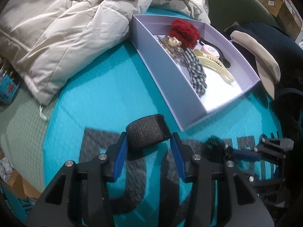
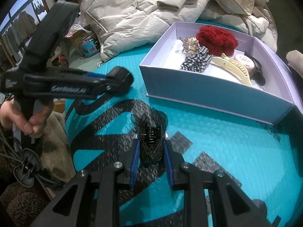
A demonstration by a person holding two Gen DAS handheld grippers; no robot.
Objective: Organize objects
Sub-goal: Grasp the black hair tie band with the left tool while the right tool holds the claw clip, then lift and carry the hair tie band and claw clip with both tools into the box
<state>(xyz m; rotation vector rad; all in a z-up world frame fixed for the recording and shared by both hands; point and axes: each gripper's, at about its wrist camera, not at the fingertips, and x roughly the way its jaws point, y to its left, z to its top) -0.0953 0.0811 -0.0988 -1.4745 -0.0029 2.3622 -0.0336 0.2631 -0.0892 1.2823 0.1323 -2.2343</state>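
— While both hands are full, how far along?

— Left gripper pinches a black hair roller, right gripper a black mesh clip (both above the teal mat). Lilac box already holds five; two left.

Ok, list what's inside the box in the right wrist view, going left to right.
Brown claw clip → checked scrunchie → red scrunchie → cream claw clip → pink round case → black clip.
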